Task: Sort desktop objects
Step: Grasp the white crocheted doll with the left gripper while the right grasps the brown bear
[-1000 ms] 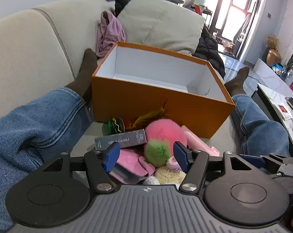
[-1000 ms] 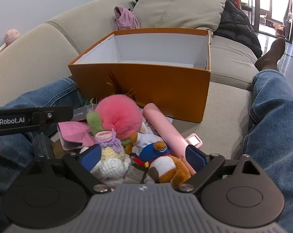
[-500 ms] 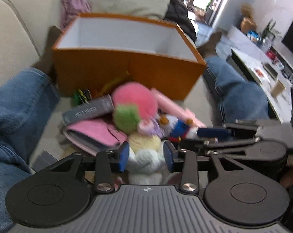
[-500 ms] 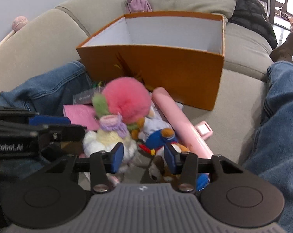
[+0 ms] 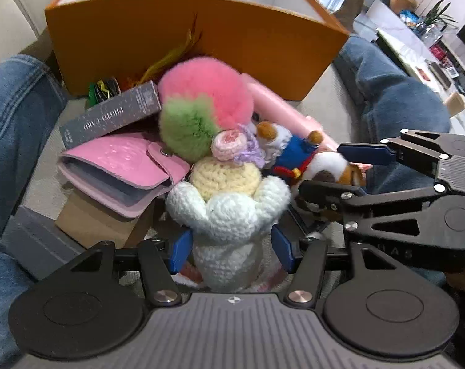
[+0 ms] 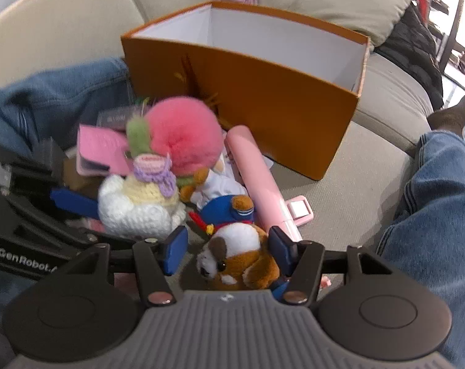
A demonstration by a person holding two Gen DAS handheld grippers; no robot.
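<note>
Orange box (image 6: pixel 257 98), white inside. In front, a fluffy pompom (image 5: pixel 207 92), hot pink with a green tuft. A crocheted doll (image 5: pixel 229 212), white and pale yellow, wears a pink-and-lilac rosette. The plush dog (image 6: pixel 241 261) is brown and white in a blue outfit with red trim. Pink wallet (image 5: pixel 121 166), grey card box (image 5: pixel 109 117) speckled with pale lettering, pink tube (image 6: pixel 254 172). Blue denim legs (image 6: pixel 432 203) on a beige sofa (image 6: pixel 355 184).

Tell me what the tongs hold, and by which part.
Nothing: both tongs have just been opening. The left tongs straddle the body of the white crochet doll; the right tongs, the head of the plush dog.
</note>
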